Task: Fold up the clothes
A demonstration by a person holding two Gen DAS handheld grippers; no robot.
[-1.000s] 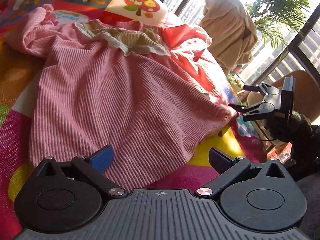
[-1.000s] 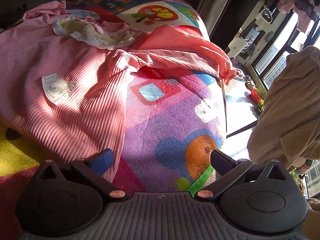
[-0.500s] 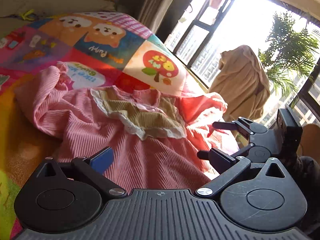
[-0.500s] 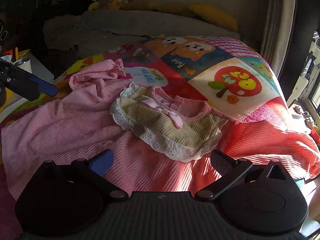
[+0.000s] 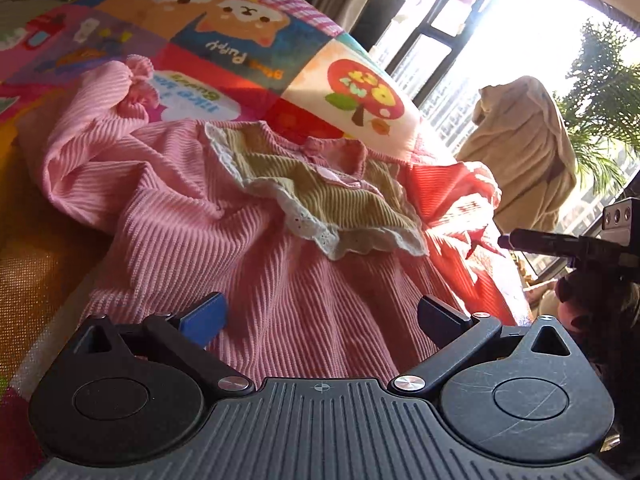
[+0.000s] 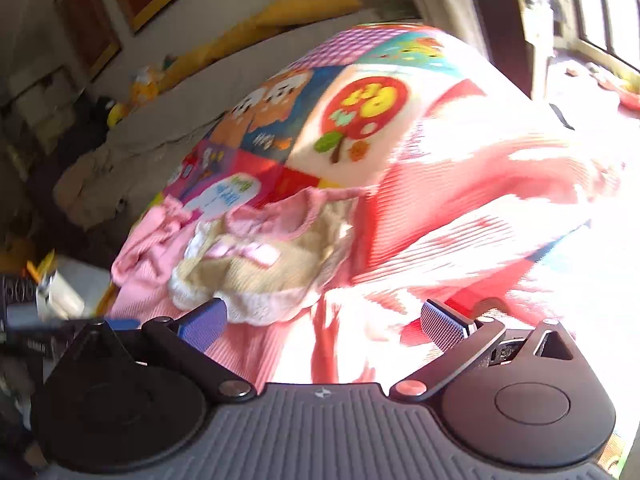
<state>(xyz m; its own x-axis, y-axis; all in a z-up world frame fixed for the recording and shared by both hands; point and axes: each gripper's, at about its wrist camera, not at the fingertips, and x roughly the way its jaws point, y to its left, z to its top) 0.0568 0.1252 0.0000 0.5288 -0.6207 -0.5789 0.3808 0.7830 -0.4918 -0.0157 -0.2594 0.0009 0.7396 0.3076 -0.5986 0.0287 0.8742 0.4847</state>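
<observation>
Both claws open, nothing gripped: left gripper (image 5: pixel 320 316) and right gripper (image 6: pixel 322 322) each hover with fingers spread over the garment's lower body. Colourful cartoon-print mat (image 5: pixel 224 40) covers the surface. Pink ribbed dress (image 5: pixel 240 248) lies spread flat on it, neckline toward the far edge, one sleeve (image 5: pixel 100 128) bunched up on the left, the other sleeve (image 5: pixel 460 200) in hard sunlight on the right. Beige lace-trimmed collar (image 5: pixel 332 204) sits on the chest, small pink bow (image 5: pixel 330 176) at its middle. Right gripper also visible at the right edge of left wrist view, beside the sunlit sleeve. Right wrist view is motion-blurred. Beige cloth (image 5: pixel 524 152) draped upright by the window (image 5: pixel 440 40).
</observation>
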